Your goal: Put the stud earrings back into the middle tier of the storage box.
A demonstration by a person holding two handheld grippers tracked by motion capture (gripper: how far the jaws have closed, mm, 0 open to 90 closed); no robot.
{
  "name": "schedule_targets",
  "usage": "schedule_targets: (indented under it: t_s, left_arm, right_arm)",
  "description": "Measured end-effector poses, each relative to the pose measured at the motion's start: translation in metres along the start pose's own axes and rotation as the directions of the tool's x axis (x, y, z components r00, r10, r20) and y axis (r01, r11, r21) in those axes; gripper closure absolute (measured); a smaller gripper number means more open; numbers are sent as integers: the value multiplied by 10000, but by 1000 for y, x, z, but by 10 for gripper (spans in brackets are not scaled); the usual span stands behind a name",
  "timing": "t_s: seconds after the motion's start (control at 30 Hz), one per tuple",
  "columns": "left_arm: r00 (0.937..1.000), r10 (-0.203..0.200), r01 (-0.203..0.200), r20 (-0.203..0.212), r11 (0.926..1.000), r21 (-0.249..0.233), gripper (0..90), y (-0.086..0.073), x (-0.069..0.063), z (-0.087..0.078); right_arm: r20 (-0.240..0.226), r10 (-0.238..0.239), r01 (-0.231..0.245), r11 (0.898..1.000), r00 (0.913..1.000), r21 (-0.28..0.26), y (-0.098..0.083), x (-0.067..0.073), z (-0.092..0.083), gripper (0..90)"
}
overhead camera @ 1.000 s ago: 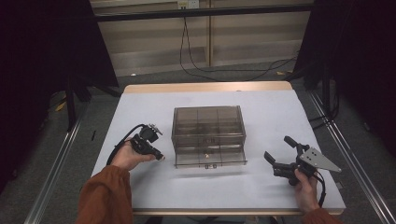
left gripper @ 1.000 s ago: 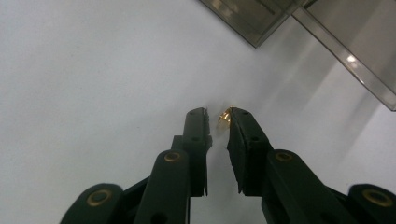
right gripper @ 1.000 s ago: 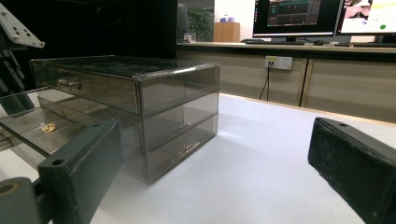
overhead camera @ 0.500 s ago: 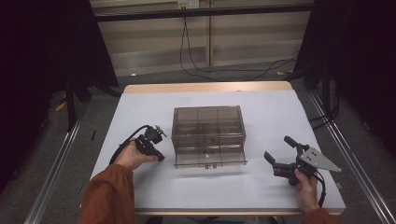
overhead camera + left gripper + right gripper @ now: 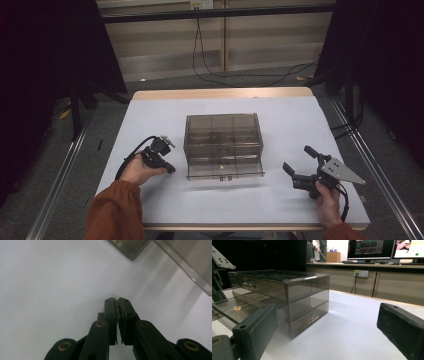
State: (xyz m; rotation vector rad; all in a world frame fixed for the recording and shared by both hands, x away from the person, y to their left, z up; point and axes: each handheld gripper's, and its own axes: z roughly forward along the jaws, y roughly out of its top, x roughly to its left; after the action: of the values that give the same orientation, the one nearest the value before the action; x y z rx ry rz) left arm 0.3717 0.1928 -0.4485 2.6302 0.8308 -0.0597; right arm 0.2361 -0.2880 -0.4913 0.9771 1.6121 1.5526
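My left gripper [image 5: 117, 301] has just been closing, and its jaws now stand pinched together on a tiny gold-coloured piece [image 5: 117, 299] at their very tips; too small to say what it is, maybe a bit of jewellery. So I judge the pick-up step is done, and the piece sits in my grip just above the table [image 5: 50, 277], with the corner of the drawer box [image 5: 223, 145] ahead and to the right of the jaws. My right gripper [image 5: 296, 172] rests wide open with nothing between its jaws, the box beyond the left jaw in its own view. The box is a smoky clear cabinet with several drawers; a lower drawer [image 5: 234, 311] stands pulled out, and one small gold item [image 5: 237, 308] lies in it. The top drawer looks shut and I can't tell what the others hold. Next, I think, I must carry the piece over the open drawer, keep the pinch firm since it's barely caught, and release low so it doesn't bounce out.
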Motion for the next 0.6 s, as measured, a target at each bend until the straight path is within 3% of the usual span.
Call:
schedule_targets:
  t_s: [0.27, 0.43, 0.47, 0.6]
  left_arm:
    - [9997, -153, 173, 189, 9939, -1086, 862, -12, -4, -9]
    - [9993, -147, 216, 347, 9781, -2071, 862, -20, -9, -19]
    - [9991, -273, 341, 322, 9720, -2326, 862, -21, -11, -19]
    - [9986, -260, 380, 463, 9595, -2791, 862, -28, -15, -21]
  right_arm:
    - [14, -5, 5, 10000, 10000, 0, 0, 0, 0, 29]
    - [18, -10, 10, 10000, 10000, -4, 0, 0, 0, 29]
    - [15, -10, 10, 10000, 10000, -4, 0, 0, 0, 29]
    - [11, -7, 7, 10000, 10000, -14, 0, 0, 0, 29]
